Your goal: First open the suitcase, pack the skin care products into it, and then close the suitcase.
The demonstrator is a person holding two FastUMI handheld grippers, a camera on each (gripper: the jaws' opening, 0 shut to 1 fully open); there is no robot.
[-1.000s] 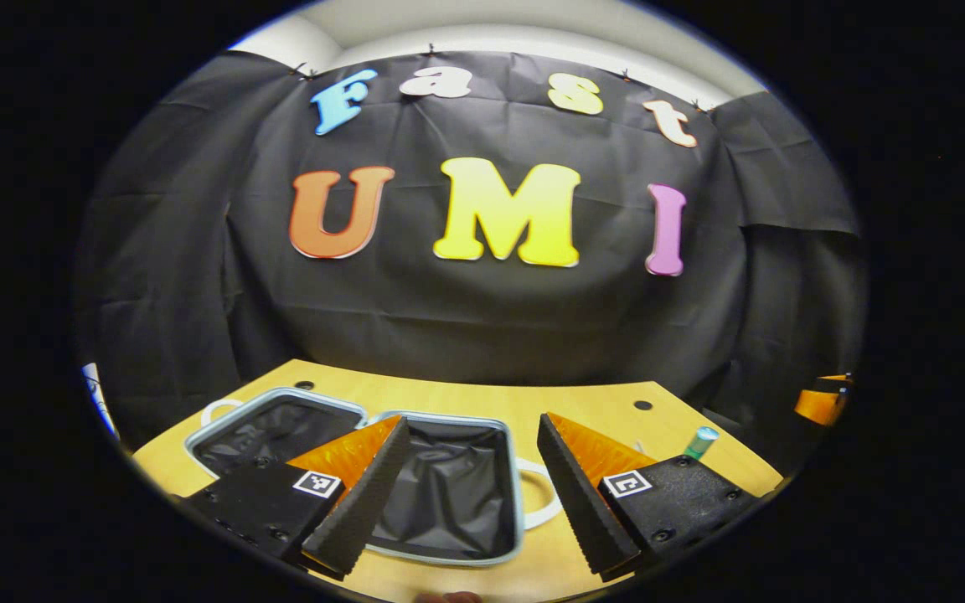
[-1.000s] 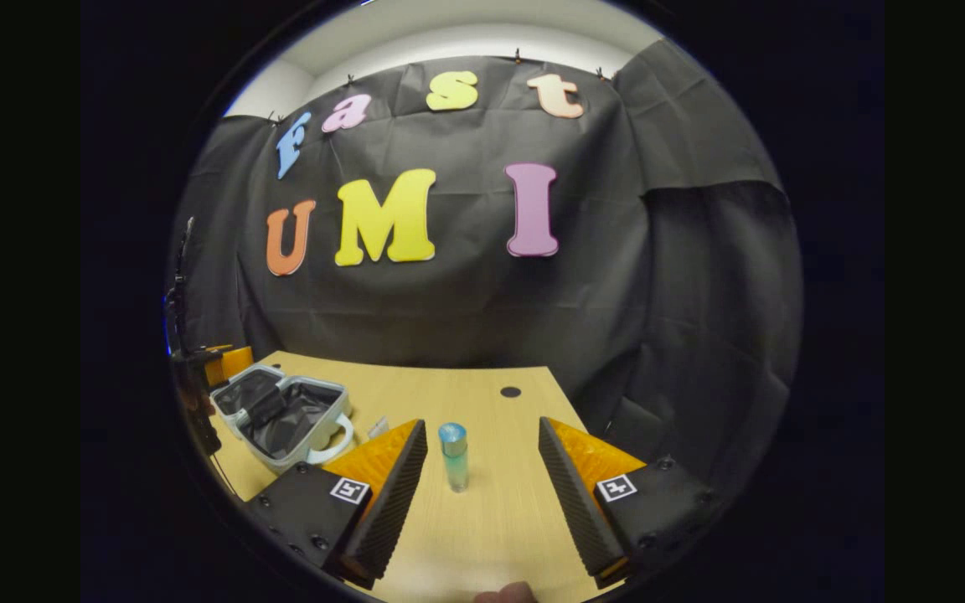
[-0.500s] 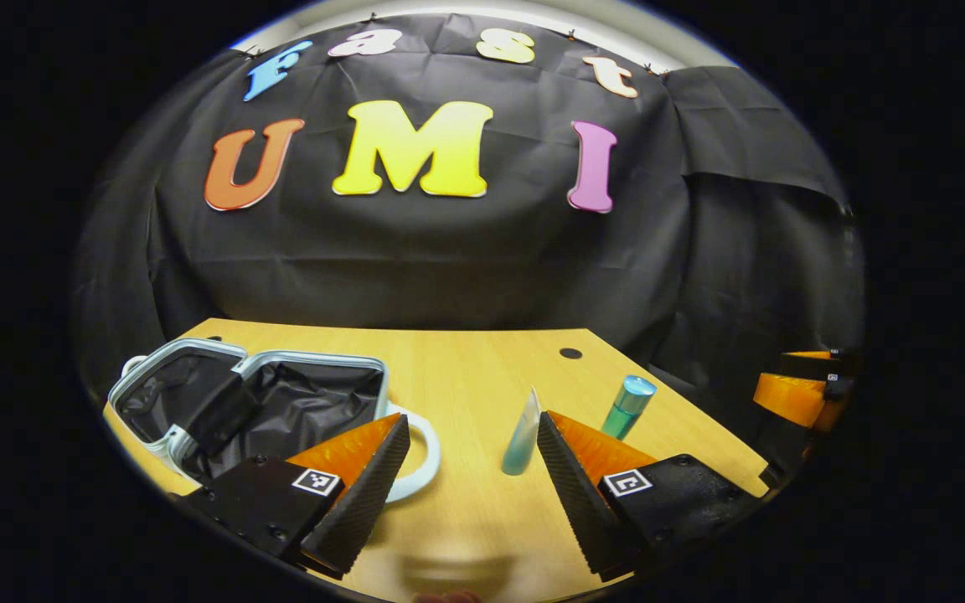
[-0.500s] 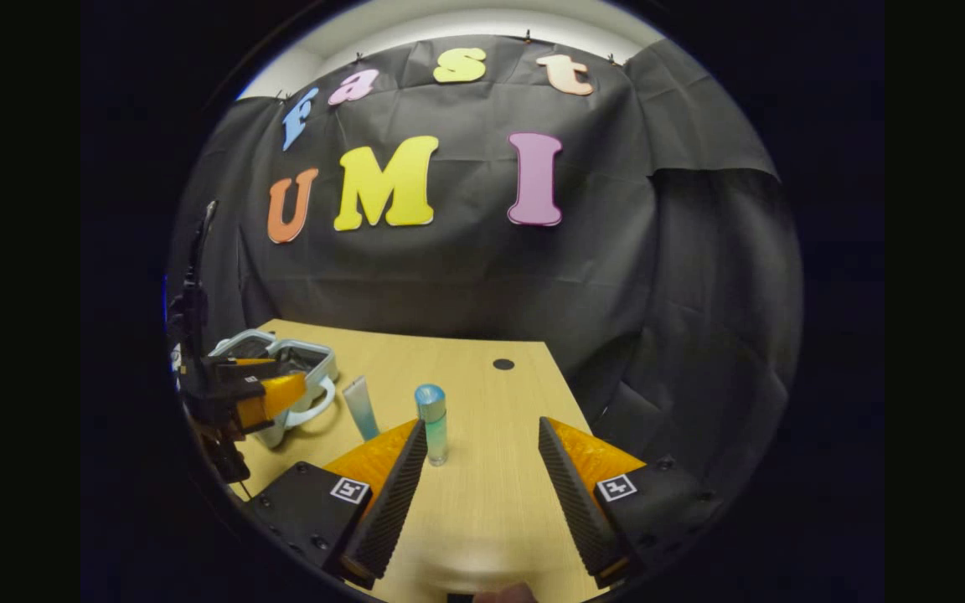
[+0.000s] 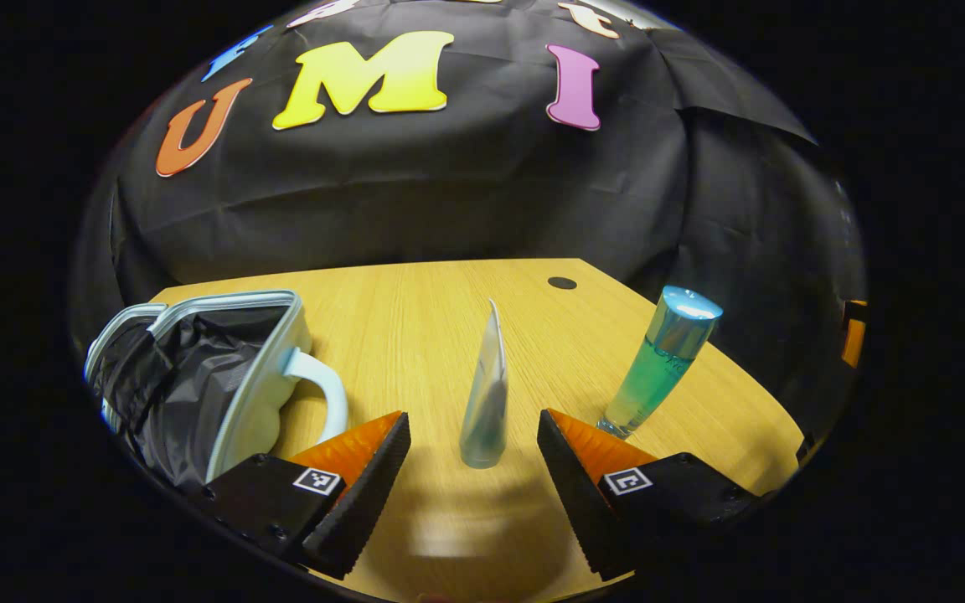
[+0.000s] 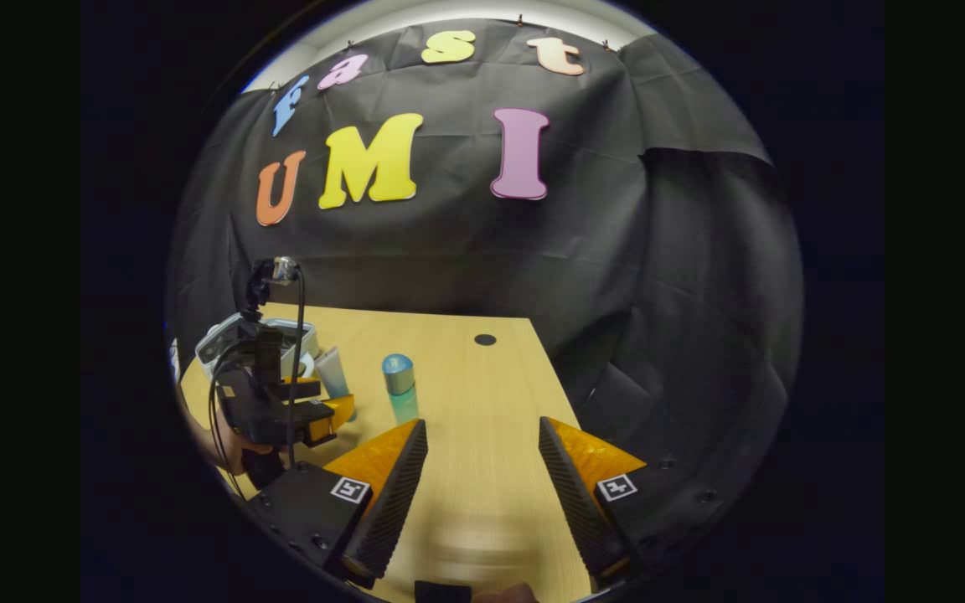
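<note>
Left gripper view told the story: you swung off the suitcase (image 5: 198, 377), which a second before sat square between your fingers, and it slid away to the left edge, lid thrown back, dark lining showing, pale handle poking toward the middle of the counter (image 5: 415, 335). Opening was done, as I judged it; packing was the step in hand. In the middle, the tube (image 5: 487, 394) had come right into the gap of the left gripper (image 5: 472, 456), where half a second earlier it stood just beside the right-hand finger. It stood on its cap, long axis near upright, crimped flat end pointing up and leaning a touch to the right, thin edge toward you. Your fingers were spread wide, either side of its base, touching nothing. Further right stood the green bottle (image 5: 654, 360), upright on the counter, cap on top, well apart from the tube and tipped outward only by the lens, I reckoned.

Right gripper view, left to right: your left gripper (image 6: 298, 414) had dropped in low in front of the suitcase (image 6: 235, 335), with the tube (image 6: 333, 377) just beyond it and the bottle (image 6: 399, 387) next along. The right gripper (image 6: 482, 486) hung back over bare counter, fingers spread, holding nothing.
</note>
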